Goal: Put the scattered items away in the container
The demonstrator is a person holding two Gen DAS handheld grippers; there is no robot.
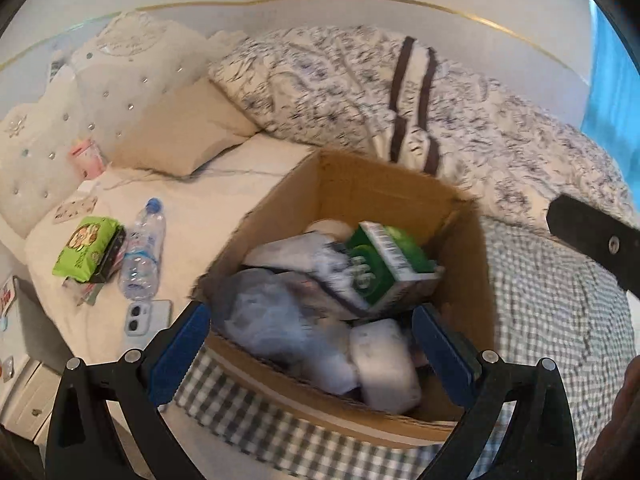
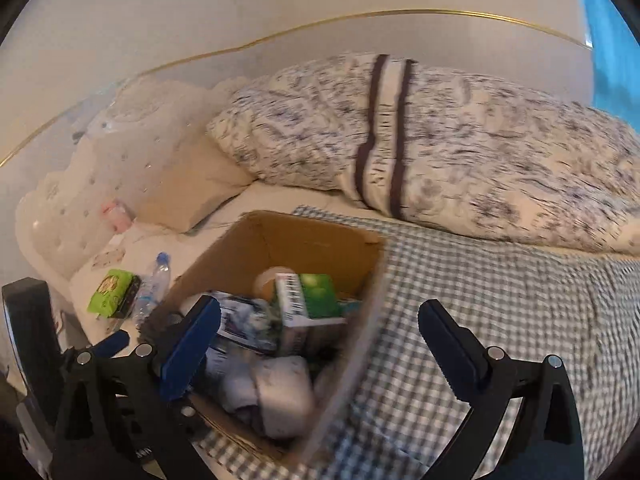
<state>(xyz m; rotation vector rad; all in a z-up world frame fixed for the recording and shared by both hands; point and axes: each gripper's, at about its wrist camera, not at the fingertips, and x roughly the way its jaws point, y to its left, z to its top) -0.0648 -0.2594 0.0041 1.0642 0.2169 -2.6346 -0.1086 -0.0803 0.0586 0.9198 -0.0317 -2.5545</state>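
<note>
Bed surface: cardboard box [image 1: 384, 184] part-filled; left claw [image 1: 312, 336] and right claw [image 2: 320, 332] spread wide, empty.

Box [image 1: 360, 184] top open; duvet [image 1: 460, 120] crowds behind.

Likely a home bedroom: bed [image 1: 240, 200], pillows [image 1: 184, 136], patterned duvet [image 1: 460, 120].

Plain brown corrugated cardboard box [image 1: 360, 184], matt, frayed along the rim. Inside, a glossy printed green carton [image 1: 384, 264] and crinkly translucent plastic bags [image 1: 276, 320]. Beside it, a clear shiny plastic water bottle [image 1: 142, 248], a glossy green wrapper [image 1: 86, 248] and a smooth pale phone [image 1: 146, 316]. Soft woven gingham cloth [image 2: 480, 300]; printed cotton-like duvet [image 2: 460, 152]. Matt black plastic claw arms, blue ridged rubbery pads [image 1: 180, 352], bright metal rivets.
</note>
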